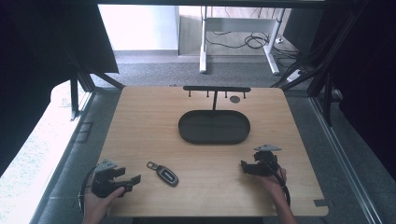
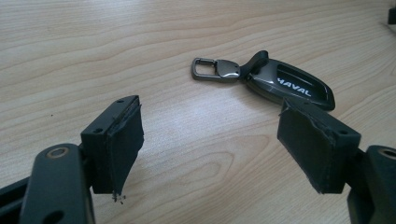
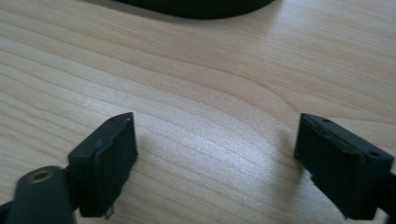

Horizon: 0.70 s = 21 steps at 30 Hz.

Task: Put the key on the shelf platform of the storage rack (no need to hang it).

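Note:
A dark car key fob (image 1: 166, 175) with a metal clip lies on the wooden table (image 1: 140, 126), near the front and left of centre. In the left gripper view the key fob (image 2: 287, 85) reads HAVAL and its clip (image 2: 215, 70) points left. My left gripper (image 1: 132, 181) is open at the front left, a short way left of the fob, with nothing between its jaws. My right gripper (image 1: 243, 166) is open at the front right, over bare wood. Its pads (image 3: 112, 163) stand wide apart and hold nothing.
A black oval tray (image 1: 214, 127) sits at the table's middle back, with a black hook rack (image 1: 216, 88) standing behind it. The tray's rim (image 3: 196, 8) shows at the top of the right gripper view. Grey floor and desk legs lie beyond the table.

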Each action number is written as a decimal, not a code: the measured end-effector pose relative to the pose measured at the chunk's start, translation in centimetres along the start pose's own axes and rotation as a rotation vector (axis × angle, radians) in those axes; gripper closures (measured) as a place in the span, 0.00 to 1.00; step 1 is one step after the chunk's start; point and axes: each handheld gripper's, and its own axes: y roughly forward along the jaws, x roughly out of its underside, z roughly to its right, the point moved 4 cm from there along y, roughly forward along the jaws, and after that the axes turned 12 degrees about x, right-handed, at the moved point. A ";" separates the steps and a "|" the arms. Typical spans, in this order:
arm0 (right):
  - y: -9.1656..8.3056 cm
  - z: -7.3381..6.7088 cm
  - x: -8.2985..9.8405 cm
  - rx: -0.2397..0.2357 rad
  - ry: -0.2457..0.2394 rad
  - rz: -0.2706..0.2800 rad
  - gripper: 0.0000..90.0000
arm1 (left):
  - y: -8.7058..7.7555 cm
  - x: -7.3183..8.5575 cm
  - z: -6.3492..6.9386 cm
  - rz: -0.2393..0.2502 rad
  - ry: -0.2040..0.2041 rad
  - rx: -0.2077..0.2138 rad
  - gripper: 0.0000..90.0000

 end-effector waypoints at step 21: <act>-4.4 1.4 -0.9 -0.055 -0.021 0.110 0.34 | -0.3 0.0 -0.1 0.007 -0.004 0.007 0.25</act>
